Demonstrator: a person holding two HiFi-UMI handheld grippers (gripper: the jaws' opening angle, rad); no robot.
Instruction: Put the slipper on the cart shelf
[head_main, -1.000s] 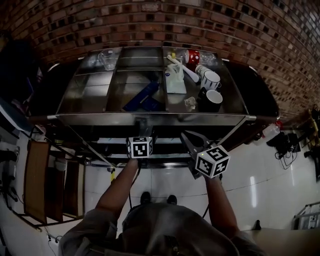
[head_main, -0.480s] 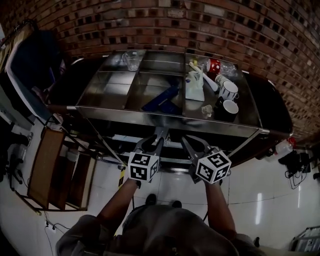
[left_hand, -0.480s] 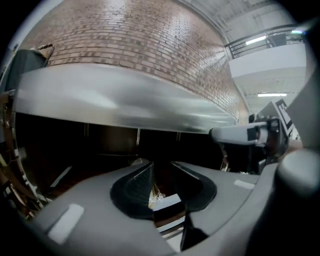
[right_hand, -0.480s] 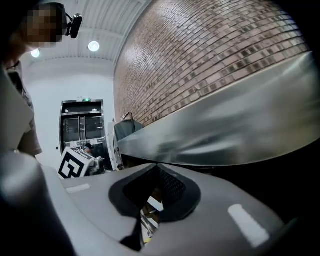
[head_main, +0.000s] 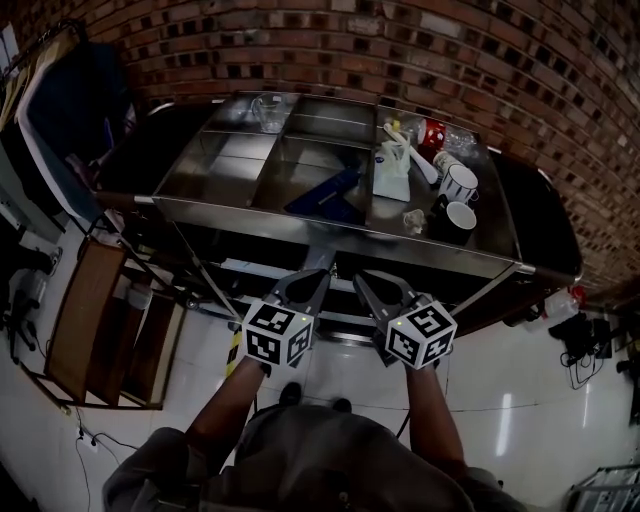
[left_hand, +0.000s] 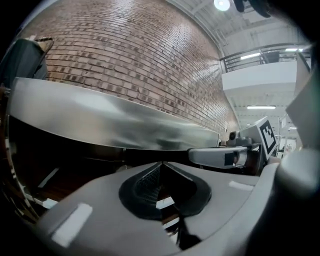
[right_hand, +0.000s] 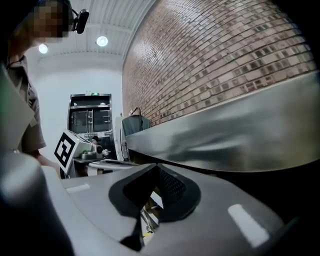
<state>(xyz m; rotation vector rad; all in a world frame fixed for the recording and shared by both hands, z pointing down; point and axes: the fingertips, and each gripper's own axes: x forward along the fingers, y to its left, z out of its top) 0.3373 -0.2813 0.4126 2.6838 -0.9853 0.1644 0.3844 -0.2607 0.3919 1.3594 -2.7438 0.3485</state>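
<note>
A blue slipper (head_main: 325, 193) lies in the middle compartment of the steel cart's top shelf (head_main: 330, 232). Both grippers hang side by side below the cart's front rail, apart from the slipper. My left gripper (head_main: 318, 276) is shut, its fingertips meeting with nothing between them (left_hand: 161, 164). My right gripper (head_main: 361, 280) is also shut and empty (right_hand: 156, 166). In each gripper view the cart's steel front rim (left_hand: 125, 125) runs just above the jaws. The slipper is hidden in both gripper views.
On the right part of the shelf stand two mugs (head_main: 460, 183) (head_main: 452, 218), a white box (head_main: 392, 170) and a red can (head_main: 432, 132). A glass (head_main: 268, 108) sits at the back left. Wooden frames (head_main: 90, 330) lean on the floor at the left. A brick wall (head_main: 400, 50) backs the cart.
My left gripper has drawn back from under the cart's rail and its jaws have shut with nothing in them. The right gripper has stayed shut. The head view has shifted.
</note>
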